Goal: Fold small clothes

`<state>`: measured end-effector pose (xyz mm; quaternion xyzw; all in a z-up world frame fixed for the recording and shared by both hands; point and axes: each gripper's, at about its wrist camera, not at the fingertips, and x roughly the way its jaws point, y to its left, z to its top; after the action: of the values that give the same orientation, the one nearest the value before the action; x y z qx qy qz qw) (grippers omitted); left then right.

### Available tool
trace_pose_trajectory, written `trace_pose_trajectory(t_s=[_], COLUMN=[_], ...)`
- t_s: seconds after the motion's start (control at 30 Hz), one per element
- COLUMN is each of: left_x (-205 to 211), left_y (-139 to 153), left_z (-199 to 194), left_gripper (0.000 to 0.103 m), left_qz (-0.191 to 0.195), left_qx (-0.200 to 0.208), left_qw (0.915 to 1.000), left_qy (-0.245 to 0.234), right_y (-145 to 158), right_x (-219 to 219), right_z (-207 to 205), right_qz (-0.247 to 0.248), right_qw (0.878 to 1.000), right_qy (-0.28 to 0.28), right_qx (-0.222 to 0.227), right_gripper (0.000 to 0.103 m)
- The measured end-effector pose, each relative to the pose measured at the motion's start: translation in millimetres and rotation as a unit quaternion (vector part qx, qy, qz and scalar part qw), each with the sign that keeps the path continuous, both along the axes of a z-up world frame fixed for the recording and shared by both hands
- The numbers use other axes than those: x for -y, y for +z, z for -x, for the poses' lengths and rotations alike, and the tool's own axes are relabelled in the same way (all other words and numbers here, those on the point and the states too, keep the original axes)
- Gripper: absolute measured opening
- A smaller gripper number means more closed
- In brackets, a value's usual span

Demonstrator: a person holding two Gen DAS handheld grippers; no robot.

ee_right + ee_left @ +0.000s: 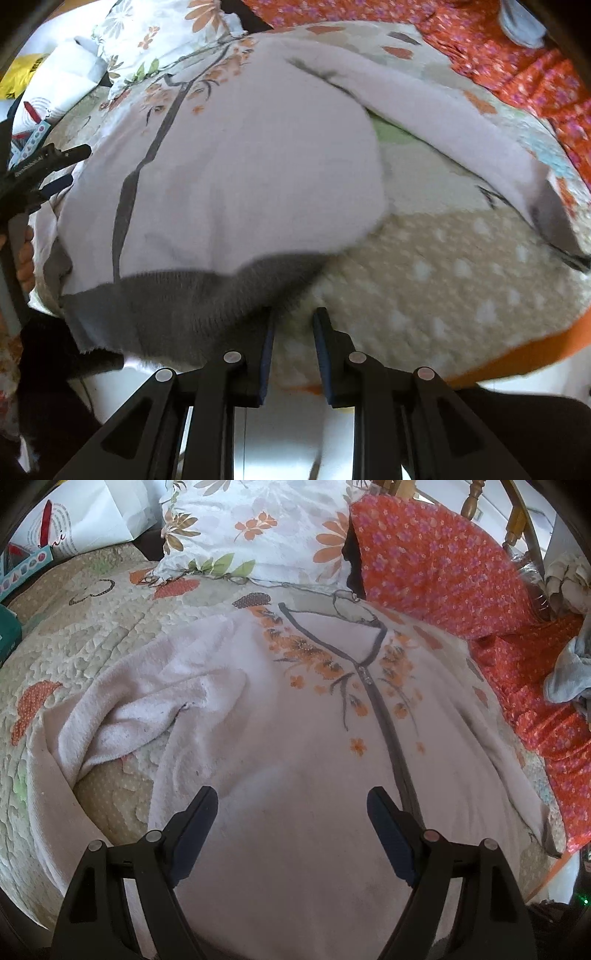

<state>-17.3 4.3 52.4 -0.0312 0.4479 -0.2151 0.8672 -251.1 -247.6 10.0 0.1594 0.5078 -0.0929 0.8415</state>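
Observation:
A pale pink fleece jacket (303, 716) with a grey zip, grey collar and orange flower embroidery lies spread face up on a quilted bed. Its left sleeve (122, 723) is crumpled and folded over. My left gripper (291, 799) is open and empty, hovering just above the jacket's lower front. In the right wrist view the jacket (229, 177) shows its grey ribbed hem (192, 306) and its right sleeve (454, 125) stretched out. My right gripper (293, 317) is open by a narrow gap, empty, right beside the hem's corner. The left gripper (48, 170) shows at the left edge.
The quilt (74, 635) covers the bed. A floral pillow (258, 528) lies at the head. An orange flowered cloth (454, 576) drapes along the right side, with a grey garment (569, 675) beyond. A white paper bag (88, 517) stands at the back left.

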Motion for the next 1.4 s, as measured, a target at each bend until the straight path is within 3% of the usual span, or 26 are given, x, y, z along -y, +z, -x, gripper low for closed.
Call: trace_pose_trajectory(t_s=[0.13, 0.17, 0.2, 0.33, 0.57, 0.7, 0.87, 0.97, 1.07, 1.2, 1.4], left_x=[0.0, 0.0, -0.4, -2.5, -1.9, 0.0, 6.2, 12.3, 20.4, 32.2, 29.0], left_y=[-1.2, -1.1, -1.0, 0.6, 3.2, 8.4, 24.0, 45.4, 67.5, 75.5, 35.2], left_z=[1.7, 2.0, 2.0, 3.1, 5.3, 14.8, 28.7, 27.7, 19.1, -3.1, -43.8], left_gripper=[0.082, 0.082, 0.082, 0.082, 0.082, 0.082, 0.082, 0.082, 0.089, 0.093, 0.093], left_qz=[0.003, 0.004, 0.004, 0.012, 0.016, 0.006, -0.017, -0.012, 0.002, -0.005, -0.034], left_qx=[-0.004, -0.004, -0.004, -0.005, -0.009, 0.007, 0.041, 0.059, 0.078, 0.095, 0.050], left_qw=[1.0000, 1.0000, 1.0000, 0.9999, 0.9998, 1.0000, 0.9989, 0.9980, 0.9968, 0.9954, 0.9981], left_qy=[0.003, 0.003, 0.003, 0.006, 0.006, 0.002, -0.015, -0.017, -0.016, -0.013, 0.003], right_y=[2.3, 3.8, 2.9, 10.5, 19.9, 23.4, 56.8, 87.8, 108.7, 114.7, 93.5], right_x=[1.9, 6.3, 8.7, 17.9, 40.3, 34.7, 40.1, 40.7, 45.0, 59.8, 69.5], right_z=[-9.4, -8.8, -10.3, -8.0, 69.4, 83.6, 91.5, 74.1, 43.5, -16.2, -127.6], right_qz=[0.004, -0.007, -0.019, -0.068, -0.098, -0.063, -0.042, -0.015, -0.005, 0.009, -0.028], right_qw=[0.999, 0.999, 0.998, 0.994, 0.985, 0.988, 0.988, 0.988, 0.987, 0.988, 0.991], right_qy=[-0.021, -0.029, -0.034, -0.064, -0.136, -0.139, -0.134, -0.117, -0.104, -0.090, -0.074], right_qx=[0.037, 0.045, 0.049, 0.058, 0.034, 0.017, 0.063, 0.097, 0.121, 0.126, 0.105], right_gripper=[0.035, 0.026, 0.003, 0.004, 0.004, 0.005, 0.005, 0.012, 0.041, 0.042, 0.042])
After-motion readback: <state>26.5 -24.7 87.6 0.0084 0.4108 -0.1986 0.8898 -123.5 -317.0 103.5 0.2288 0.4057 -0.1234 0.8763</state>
